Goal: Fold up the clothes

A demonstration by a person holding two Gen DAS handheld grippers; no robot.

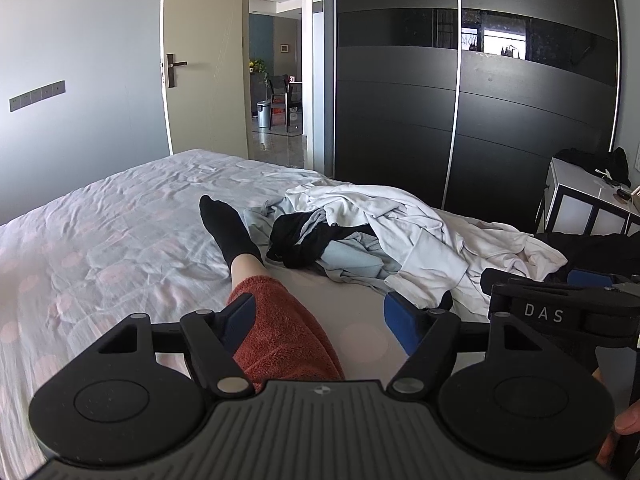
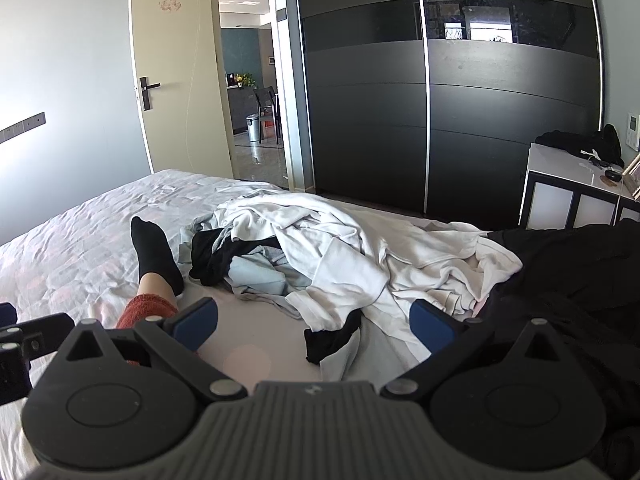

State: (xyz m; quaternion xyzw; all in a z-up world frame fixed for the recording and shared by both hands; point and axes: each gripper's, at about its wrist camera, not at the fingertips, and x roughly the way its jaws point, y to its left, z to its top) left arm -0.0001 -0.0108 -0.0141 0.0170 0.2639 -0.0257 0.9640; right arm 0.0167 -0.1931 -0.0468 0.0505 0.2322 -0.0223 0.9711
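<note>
- The bed (image 1: 100, 240), under a wrinkled pale sheet with faint pink dots, fills the lower half of both views; a dark sliding wardrobe (image 1: 460, 100) stands behind it in the upper right, and an open door (image 1: 200, 60) in the upper centre.
- The pile of clothes (image 2: 320, 248), mostly white with black and light-blue pieces mixed in, lies unfolded on the sheet at mid-frame, just beyond both grippers' tips.
- A person's leg (image 1: 256, 280) in a rust-red fleece cuff and black sock stretches along the bed left of the pile.
- The right gripper (image 2: 314, 320) hovers with its blue-padded fingers spread wide; a black scrap and the pile's white near edge lie between and just ahead of them, untouched.
- The left gripper (image 1: 320, 320) is likewise spread wide and holds nothing; the leg lies between its fingers, and the pile is ahead and to the right.
</note>
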